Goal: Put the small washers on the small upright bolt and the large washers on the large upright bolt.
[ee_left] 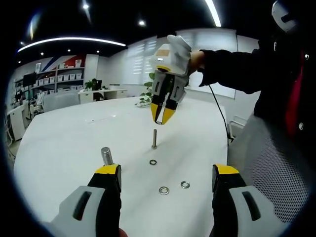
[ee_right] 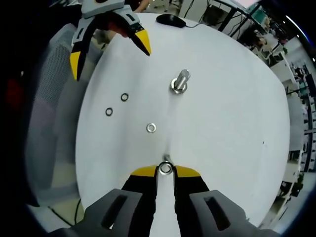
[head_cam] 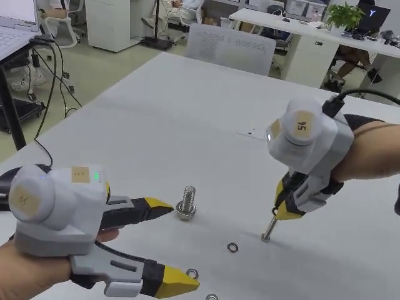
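In the head view, the right gripper (head_cam: pixel 284 215) is hanging tip-down just over the top of the small bolt (head_cam: pixel 269 230). The left gripper (head_cam: pixel 185 245) is hovering with its fingers wide apart, near the large bolt (head_cam: pixel 186 202). Three loose washers (head_cam: pixel 232 247) are lying on the worktop (head_cam: pixel 187 125).

In the left gripper view, the parted fingers are flanking the loose washers (ee_left: pixel 164 190) and touching none.

In the right gripper view, the fingers are nearly together, pinching a small washer (ee_right: pixel 165 169) between their tips, directly above the small bolt (ee_right: pixel 167 159).
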A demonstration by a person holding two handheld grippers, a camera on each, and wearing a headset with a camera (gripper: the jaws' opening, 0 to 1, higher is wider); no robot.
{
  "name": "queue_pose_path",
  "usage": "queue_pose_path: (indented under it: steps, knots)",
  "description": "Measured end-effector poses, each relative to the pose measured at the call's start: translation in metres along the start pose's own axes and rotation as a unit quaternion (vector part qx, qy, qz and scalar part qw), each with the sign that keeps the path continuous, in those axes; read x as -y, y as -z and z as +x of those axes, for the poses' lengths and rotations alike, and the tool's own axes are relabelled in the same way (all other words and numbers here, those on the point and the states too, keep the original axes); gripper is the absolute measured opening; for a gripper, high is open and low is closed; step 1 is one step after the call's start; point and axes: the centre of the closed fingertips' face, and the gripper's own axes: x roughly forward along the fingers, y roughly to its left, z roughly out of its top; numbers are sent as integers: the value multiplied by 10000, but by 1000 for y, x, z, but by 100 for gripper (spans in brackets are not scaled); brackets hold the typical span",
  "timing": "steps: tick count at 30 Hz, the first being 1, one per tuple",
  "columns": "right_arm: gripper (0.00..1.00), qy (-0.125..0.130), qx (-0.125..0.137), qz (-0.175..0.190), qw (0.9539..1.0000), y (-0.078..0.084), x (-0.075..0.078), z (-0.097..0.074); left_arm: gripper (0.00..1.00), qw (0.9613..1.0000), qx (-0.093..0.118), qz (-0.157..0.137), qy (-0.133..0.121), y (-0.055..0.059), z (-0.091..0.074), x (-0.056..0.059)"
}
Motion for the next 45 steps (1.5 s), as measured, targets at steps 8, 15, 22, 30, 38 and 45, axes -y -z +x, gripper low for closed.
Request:
queue_pose_path:
  steps: [8, 15, 22, 30, 38, 45]
  knots:
    - [12, 5, 73, 114, 9999, 5, 1, 4, 75, 10000, -38, 5, 14, 0, 3, 1]
    - [12, -20, 141, 173, 9997, 8, 2, 11, 75, 10000, -49, -9, -12, 0, 3, 0]
    - [13, -20, 178, 193, 9997, 10, 4, 16, 75, 10000, -60, -14, -28, 1, 3, 1]
    - [13, -19, 222, 199, 9996, 9, 5, 18, 75, 10000, -85, -7, -28, 2, 3, 1]
    - [13, -31, 236, 209, 9995, 8, 6, 22, 75, 10000, -88, -4, -41, 2, 3, 1]
    - [13, -47, 242, 232, 9994, 9, 7, 23, 75, 9999, -93, -8, -52, 2, 3, 0]
